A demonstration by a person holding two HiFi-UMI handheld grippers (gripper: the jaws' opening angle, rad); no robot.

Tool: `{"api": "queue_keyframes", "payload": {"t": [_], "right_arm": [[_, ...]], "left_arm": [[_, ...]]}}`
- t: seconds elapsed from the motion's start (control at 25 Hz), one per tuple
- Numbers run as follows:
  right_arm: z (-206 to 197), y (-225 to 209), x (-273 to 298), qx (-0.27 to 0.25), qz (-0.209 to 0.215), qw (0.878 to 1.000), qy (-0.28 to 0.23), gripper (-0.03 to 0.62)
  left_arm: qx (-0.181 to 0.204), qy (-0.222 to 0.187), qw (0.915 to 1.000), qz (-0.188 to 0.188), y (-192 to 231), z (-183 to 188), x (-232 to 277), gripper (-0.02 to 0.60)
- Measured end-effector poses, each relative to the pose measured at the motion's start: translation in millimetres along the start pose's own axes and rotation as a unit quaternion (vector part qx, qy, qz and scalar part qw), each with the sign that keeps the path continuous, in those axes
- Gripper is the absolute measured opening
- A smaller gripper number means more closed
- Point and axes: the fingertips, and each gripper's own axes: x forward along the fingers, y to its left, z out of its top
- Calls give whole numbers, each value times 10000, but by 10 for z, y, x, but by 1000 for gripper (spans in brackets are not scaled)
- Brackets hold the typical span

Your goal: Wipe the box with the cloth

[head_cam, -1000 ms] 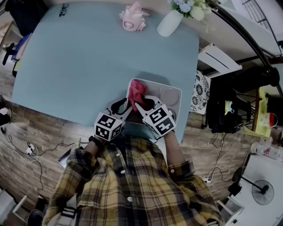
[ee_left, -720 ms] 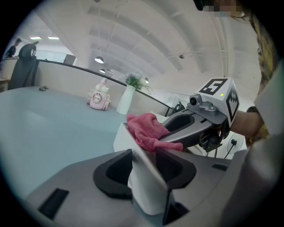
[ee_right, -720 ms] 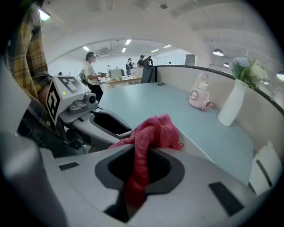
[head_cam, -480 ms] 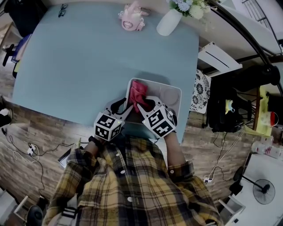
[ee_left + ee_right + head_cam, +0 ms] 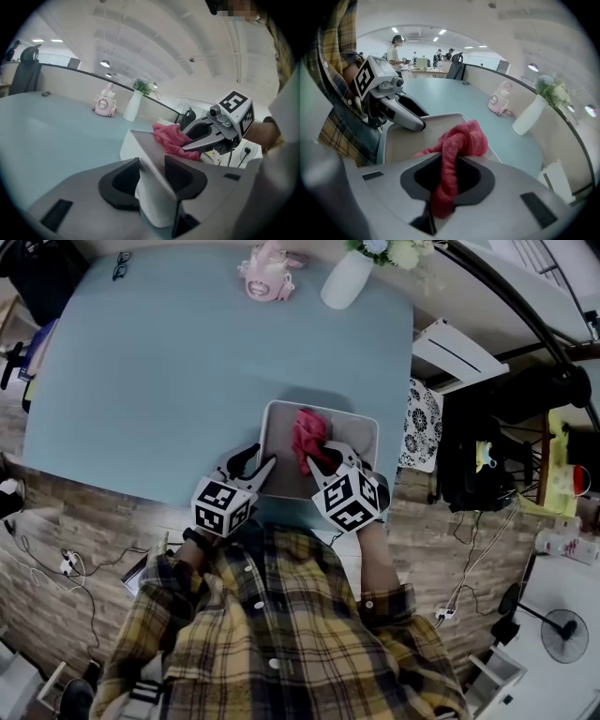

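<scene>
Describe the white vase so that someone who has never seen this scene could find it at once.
Start at the large light-blue table and go to its far edge, near the right corner. Two small things stand there: a pink object and, to its right in the head view, the vase. It is the plain white, tapering one holding flowers.

Pale-blue table — plank floor

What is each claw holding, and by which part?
Left claw clamps the box by one side wall; right claw pinches the red cloth by a twisted end.
</scene>
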Motion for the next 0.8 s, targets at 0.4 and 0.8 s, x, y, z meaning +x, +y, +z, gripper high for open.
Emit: {"api": "queue_keyframes", "payload": {"t": [0.4, 0.8], "right_arm": [[-169, -127, -158, 106, -407, 9991, -69, 69], [-537, -374, -407, 742, -981, 9924, 24, 69]], "left_arm": [[20, 31, 10000, 24, -24, 11, 15, 163], [-21, 28, 10000, -23, -10, 7, 16, 164]]}}
